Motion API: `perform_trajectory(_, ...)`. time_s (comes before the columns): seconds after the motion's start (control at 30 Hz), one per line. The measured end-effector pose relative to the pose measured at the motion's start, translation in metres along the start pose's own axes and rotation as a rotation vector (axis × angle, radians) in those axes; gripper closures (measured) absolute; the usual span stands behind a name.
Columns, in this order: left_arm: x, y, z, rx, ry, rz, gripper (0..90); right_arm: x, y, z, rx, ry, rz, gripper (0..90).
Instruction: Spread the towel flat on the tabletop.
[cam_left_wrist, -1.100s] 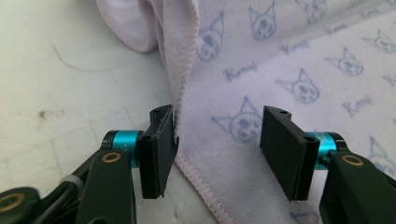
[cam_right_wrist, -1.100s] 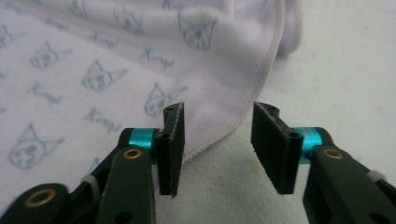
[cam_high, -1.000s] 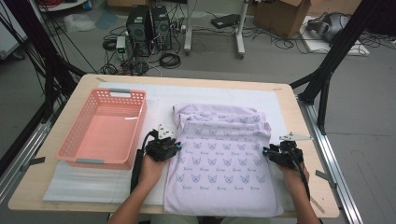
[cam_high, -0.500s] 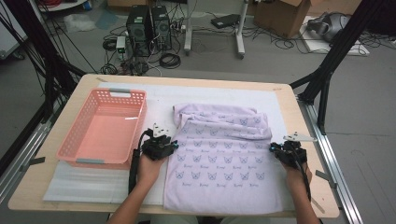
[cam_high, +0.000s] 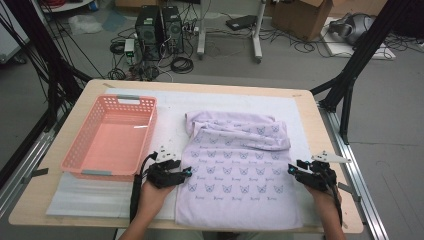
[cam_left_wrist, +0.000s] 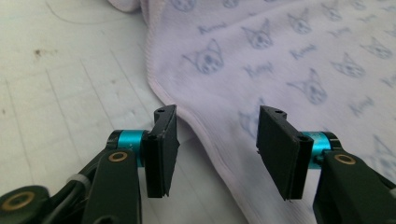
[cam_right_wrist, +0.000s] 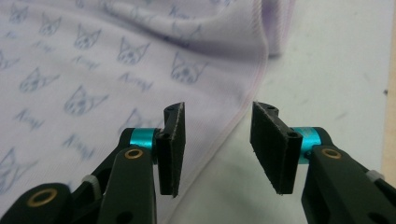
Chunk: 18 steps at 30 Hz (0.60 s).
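Lilac cloth (cam_high: 240, 170) printed with cat faces lies flat on the counter (cam_high: 320, 125) beside a pink basket (cam_high: 112, 137) in our high view; our left gripper (cam_high: 186, 172) and right gripper (cam_high: 291, 169) sit at its side edges. Left gripper view: our fingers (cam_left_wrist: 161, 140) have just been opening, hem (cam_left_wrist: 196, 123) loose between them. Right gripper view: likewise, fingers (cam_right_wrist: 173, 140) apart, gripping nothing.

Grey floor (cam_high: 300, 70) across upper frame, littered with black cables (cam_high: 182, 64). Two black computer towers (cam_high: 160, 27) at upper centre-left, white stand legs (cam_high: 256, 42) beside them. Cardboard box (cam_high: 300, 15) at upper right. Black frame struts (cam_high: 360, 60) at right and at upper left. Wooden table (cam_high: 320, 120) at centre, white mat (cam_high: 225, 102) on top. Even, diffuse lighting.
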<state>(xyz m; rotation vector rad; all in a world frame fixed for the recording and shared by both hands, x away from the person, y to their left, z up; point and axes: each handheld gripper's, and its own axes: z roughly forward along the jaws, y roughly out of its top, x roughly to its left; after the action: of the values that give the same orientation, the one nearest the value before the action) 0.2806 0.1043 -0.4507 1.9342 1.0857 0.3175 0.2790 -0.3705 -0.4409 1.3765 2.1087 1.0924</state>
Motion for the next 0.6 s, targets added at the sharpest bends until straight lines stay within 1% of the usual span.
perform_trajectory(0.1,-0.005,-0.009,-0.012,0.01,-0.004,-0.004,48.5,0.008,-0.009,-0.008,0.019,0.009,-0.018,52.2)
perform_trajectory(0.17,-0.008,-0.015,-0.018,0.001,-0.005,-0.011,48.5,0.015,-0.016,-0.015,0.033,0.001,-0.038,51.3)
perform_trajectory(0.23,-0.013,-0.022,-0.022,-0.011,-0.011,-0.017,48.5,0.02,-0.023,-0.021,0.041,0.003,-0.046,51.1)
perform_trajectory(0.27,-0.015,-0.025,-0.024,-0.015,-0.008,-0.017,49.1,0.022,-0.026,-0.024,0.041,0.001,-0.046,51.1)
perform_trajectory(0.3,-0.019,-0.027,-0.026,-0.012,-0.003,-0.022,52.4,0.025,-0.03,-0.027,0.048,-0.002,-0.043,52.0)
perform_trajectory(0.33,-0.022,-0.028,-0.028,-0.004,0.01,-0.031,60.7,0.027,-0.033,-0.029,0.058,0.0,-0.044,54.6)
perform_trajectory(0.37,-0.025,-0.03,-0.03,0.001,0.018,-0.027,68.0,0.029,-0.037,-0.031,0.057,-0.012,-0.046,57.6)
perform_trajectory(0.4,-0.029,-0.032,-0.031,0.004,0.029,-0.012,74.3,0.032,-0.039,-0.033,0.049,-0.021,-0.034,62.5)
perform_trajectory(0.43,-0.031,-0.034,-0.033,0.005,0.031,-0.005,81.4,0.033,-0.041,-0.034,0.048,-0.024,-0.016,71.3)
perform_trajectory(0.47,-0.033,-0.036,-0.035,0.001,0.03,-0.01,87.0,0.035,-0.042,-0.036,0.051,-0.02,-0.01,81.2)
perform_trajectory(0.5,-0.036,-0.039,-0.037,-0.001,0.036,-0.008,87.2,0.036,-0.043,-0.038,0.05,0.004,-0.007,86.6)
perform_trajectory(0.6,-0.039,-0.046,-0.047,-0.003,0.039,-0.022,87.6,0.041,-0.048,-0.044,0.054,0.002,-0.005,87.4)
